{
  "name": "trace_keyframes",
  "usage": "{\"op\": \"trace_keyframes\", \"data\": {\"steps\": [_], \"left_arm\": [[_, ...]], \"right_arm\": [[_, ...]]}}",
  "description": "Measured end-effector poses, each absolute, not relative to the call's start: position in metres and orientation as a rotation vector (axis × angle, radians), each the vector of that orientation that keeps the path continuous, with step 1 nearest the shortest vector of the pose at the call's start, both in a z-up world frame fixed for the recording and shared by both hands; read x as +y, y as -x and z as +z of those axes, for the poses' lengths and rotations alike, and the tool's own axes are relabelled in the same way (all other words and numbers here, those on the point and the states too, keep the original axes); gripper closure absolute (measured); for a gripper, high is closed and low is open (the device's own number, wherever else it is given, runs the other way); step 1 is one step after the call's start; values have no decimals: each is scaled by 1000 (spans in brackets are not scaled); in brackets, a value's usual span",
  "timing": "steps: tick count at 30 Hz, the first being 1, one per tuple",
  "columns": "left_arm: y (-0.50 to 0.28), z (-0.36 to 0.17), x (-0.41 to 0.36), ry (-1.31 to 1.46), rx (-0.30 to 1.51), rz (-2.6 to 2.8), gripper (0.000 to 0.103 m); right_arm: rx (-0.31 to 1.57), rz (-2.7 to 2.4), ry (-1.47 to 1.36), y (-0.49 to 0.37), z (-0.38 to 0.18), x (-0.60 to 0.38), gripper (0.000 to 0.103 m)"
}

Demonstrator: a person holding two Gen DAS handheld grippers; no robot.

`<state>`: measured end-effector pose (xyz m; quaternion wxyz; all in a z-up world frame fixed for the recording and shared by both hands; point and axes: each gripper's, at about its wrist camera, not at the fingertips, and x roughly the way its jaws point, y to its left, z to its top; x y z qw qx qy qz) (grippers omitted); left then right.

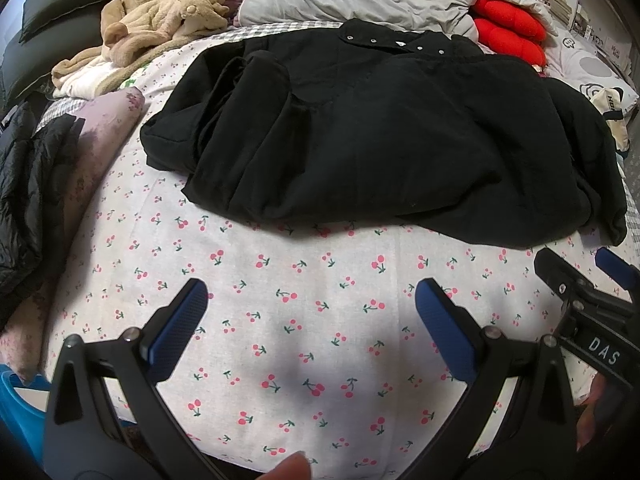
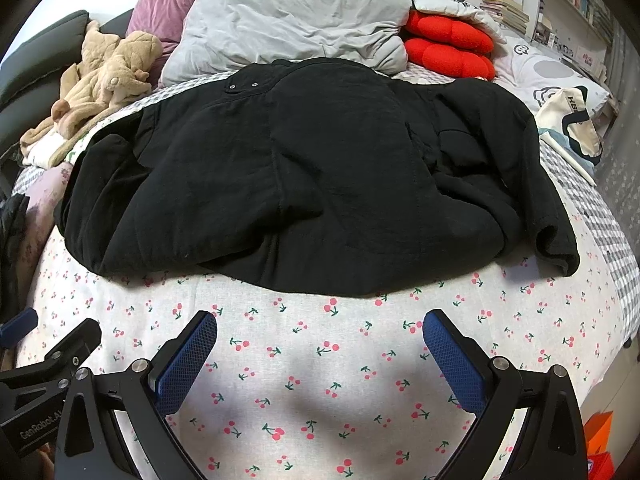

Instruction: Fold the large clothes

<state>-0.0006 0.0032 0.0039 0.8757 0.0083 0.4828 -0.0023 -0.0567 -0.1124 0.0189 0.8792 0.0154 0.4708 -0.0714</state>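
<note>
Spread across the white cherry-print bedsheet (image 2: 320,380): one large black padded jacket with metal snap studs (image 2: 320,168), collar end toward the pillows, hem toward the cameras, both sleeves drawn in over or beside the body. Partly folded, by the look of it; sides gathered, hem not yet brought up.

Left gripper with blue ribbed pads (image 1: 312,304): spread wide, holding nothing, hovering over bare sheet just short of the hem. Right gripper of the same make (image 2: 320,336): likewise wide apart, empty, near the hem without touching.

Step in hand, as judged: between folds, both tools free and lined up for a fresh grasp.

Next move, probably: pinching the near hem at two well-separated spots, one per gripper, then lifting and carrying it toward the collar. Thick, limp fabric, so likely a deep bite through all layers; the loose right sleeve cuff (image 2: 556,248) apt to slip out.

Counted: one jacket, two grippers, two red cushions (image 2: 448,46), one grey rumpled pillow (image 2: 288,24), one beige fleece garment heap (image 2: 100,80), one dark quilted garment at the left edge (image 1: 24,192).
</note>
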Motion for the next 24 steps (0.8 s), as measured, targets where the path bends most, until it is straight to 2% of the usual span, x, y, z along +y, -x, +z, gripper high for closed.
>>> {"op": "trace_keyframes", "data": {"steps": [24], "left_arm": [[-5, 6, 12, 62, 1015, -106, 0]], "right_arm": [[961, -126, -18, 52, 25, -120, 0]]}}
